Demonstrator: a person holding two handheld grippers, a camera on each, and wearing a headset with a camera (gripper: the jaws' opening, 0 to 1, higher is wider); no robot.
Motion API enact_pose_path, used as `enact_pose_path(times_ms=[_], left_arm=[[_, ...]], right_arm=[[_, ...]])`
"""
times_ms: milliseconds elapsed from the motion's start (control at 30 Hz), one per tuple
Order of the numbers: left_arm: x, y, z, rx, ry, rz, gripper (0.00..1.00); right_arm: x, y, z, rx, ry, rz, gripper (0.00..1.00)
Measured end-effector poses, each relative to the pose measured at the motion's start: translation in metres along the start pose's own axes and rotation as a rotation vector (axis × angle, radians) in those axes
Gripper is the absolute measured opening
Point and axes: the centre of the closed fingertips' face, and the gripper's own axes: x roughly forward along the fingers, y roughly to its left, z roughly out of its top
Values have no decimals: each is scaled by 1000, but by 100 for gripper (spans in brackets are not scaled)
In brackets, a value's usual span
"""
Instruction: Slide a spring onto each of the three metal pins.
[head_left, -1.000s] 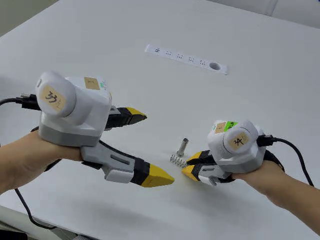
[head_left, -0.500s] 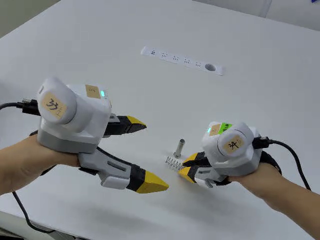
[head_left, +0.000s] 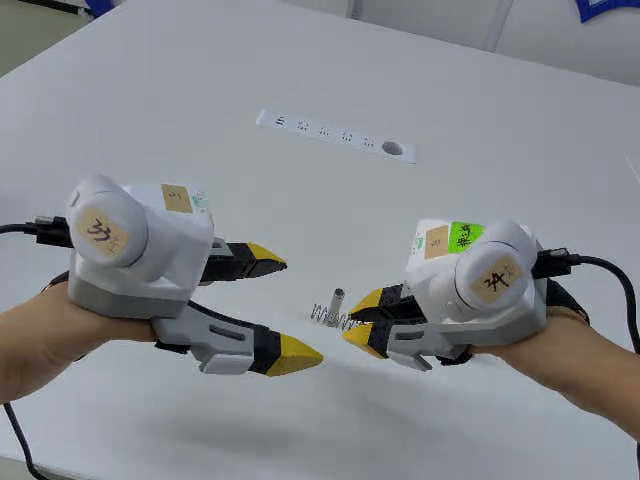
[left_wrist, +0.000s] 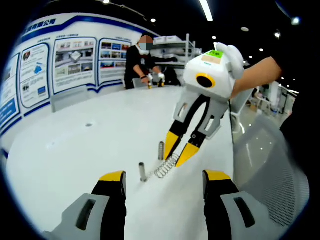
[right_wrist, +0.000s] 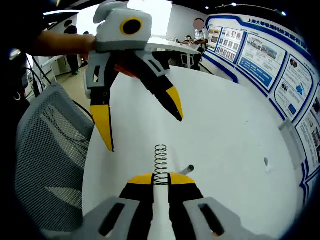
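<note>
R gripper (right_wrist: 161, 179) jaws pinch spring (right_wrist: 160, 160) end; pin (right_wrist: 186, 170) just beside.

In the right gripper view, the near end of the spring (right_wrist: 160, 162) is tucked out of sight between the yellow tips of the right hand-held gripper (right_wrist: 159, 179). The writing on the wall posters (right_wrist: 260, 55) is too small to read. In the head view, the left hand-held gripper (head_left: 300, 308) has a black cable (head_left: 18, 228) that runs off the picture's edge.

Bright overhead light, soft shadows; gripper views bend at edges.
</note>
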Motion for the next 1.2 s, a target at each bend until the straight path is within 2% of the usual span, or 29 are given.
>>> enact_pose_path(times_ms=[133,233,400,667,867,933,1000,1067,1200], left_arm=[[1,-6,2,12,6,-17,57],[1,-12,7,28,-3,-38,53],[3,-20,6,55,8,-70,38],[3,-36,7,92,19,-126,23],[3,-40,7,123,29,-136,20],[3,-38,9,172,25,-117,21],[3,-43,8,187,28,-144,15],[4,-42,6,221,41,-134,13],[3,-43,4,193,51,-152,12]], right_arm=[[-8,8,11,-21,-23,16,11],[-13,16,14,-58,-17,26,11],[-17,26,17,-86,-18,44,11],[-23,33,20,-117,-15,55,11],[-27,36,21,-124,-15,63,11],[-28,36,22,-124,-18,61,11],[-28,34,23,-122,-21,56,11],[-28,34,24,-123,-19,58,11],[-29,36,25,-136,-16,60,11]])
